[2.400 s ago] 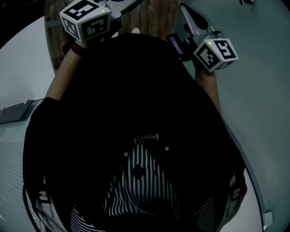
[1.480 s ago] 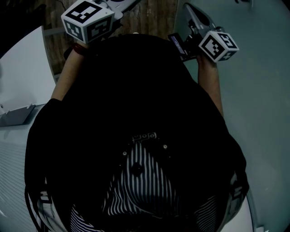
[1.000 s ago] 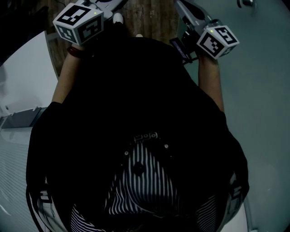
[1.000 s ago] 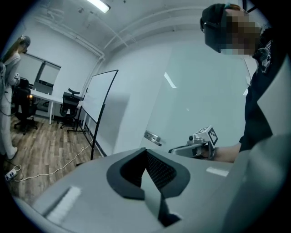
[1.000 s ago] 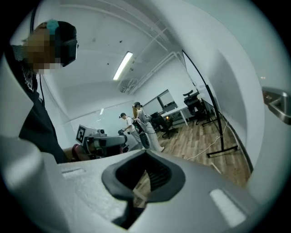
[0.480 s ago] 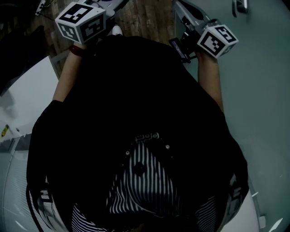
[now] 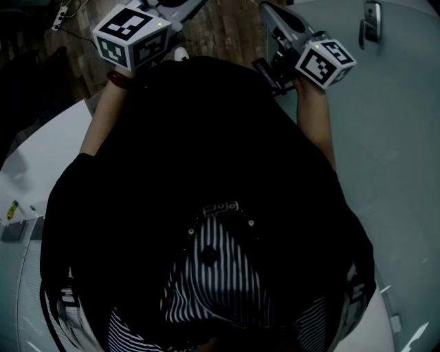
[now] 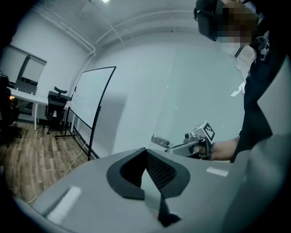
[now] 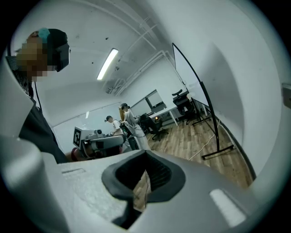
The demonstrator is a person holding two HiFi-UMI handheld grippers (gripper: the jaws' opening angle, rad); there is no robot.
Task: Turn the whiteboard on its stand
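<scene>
The whiteboard (image 7: 392, 137) is the large pale panel on the right of the head view, with a metal latch (image 7: 371, 20) near its top edge. In the left gripper view the same panel (image 8: 195, 86) fills the middle and the latch (image 8: 159, 140) sits low on it. My right gripper (image 9: 144, 172) is shut and holds nothing; it hangs just left of the latch (image 9: 286, 98), apart from the board. My left gripper (image 8: 146, 152) is also shut and empty, held over the wooden floor away from the board. My dark torso hides most of the head view.
A second whiteboard on a black stand (image 8: 93, 102) stands further back by the wall, a cable on the wooden floor (image 8: 41, 159) beneath it. A white surface (image 7: 48, 148) lies at my left. Desks, chairs and people (image 9: 125, 120) are in the distance.
In the head view the latch has come into sight at the top right, and the white surface on the left has slid down and away. Both marker cubes have shifted only slightly.
</scene>
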